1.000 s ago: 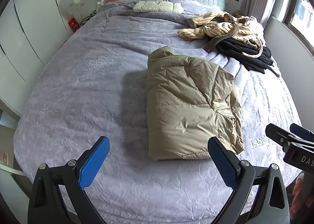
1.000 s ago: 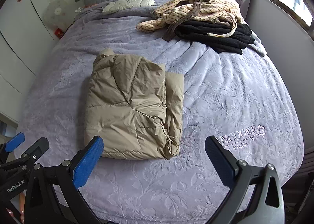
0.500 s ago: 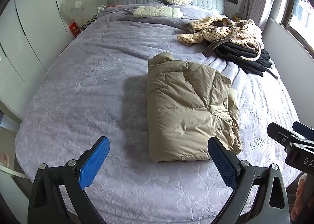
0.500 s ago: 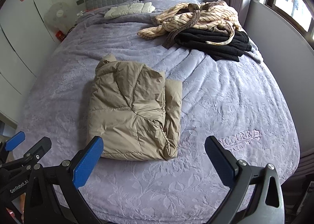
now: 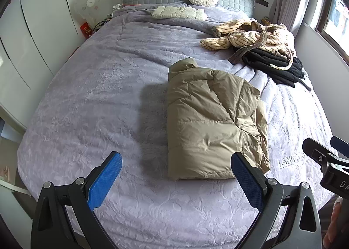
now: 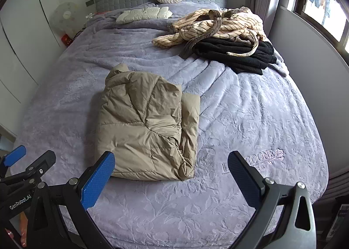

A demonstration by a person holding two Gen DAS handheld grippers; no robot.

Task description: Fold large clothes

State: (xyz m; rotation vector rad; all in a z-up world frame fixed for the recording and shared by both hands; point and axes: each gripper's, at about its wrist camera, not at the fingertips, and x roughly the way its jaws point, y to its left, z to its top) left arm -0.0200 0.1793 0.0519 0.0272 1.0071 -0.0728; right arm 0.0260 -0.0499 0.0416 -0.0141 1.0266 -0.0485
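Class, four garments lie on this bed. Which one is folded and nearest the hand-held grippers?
The tan puffer jacket, folded mid-bed. The striped robe and black garment lie heaped farther back; the cream garment lies by the headboard.

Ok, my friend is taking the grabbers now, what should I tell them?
Left gripper: open, empty, above the near edge of the purple bedspread.
Right gripper: open, empty too.
The puffy tan down jacket lies folded mid-bed; that looks done.
Left to fold: the striped cream robe, heaped on the black garment at the far right by the window.
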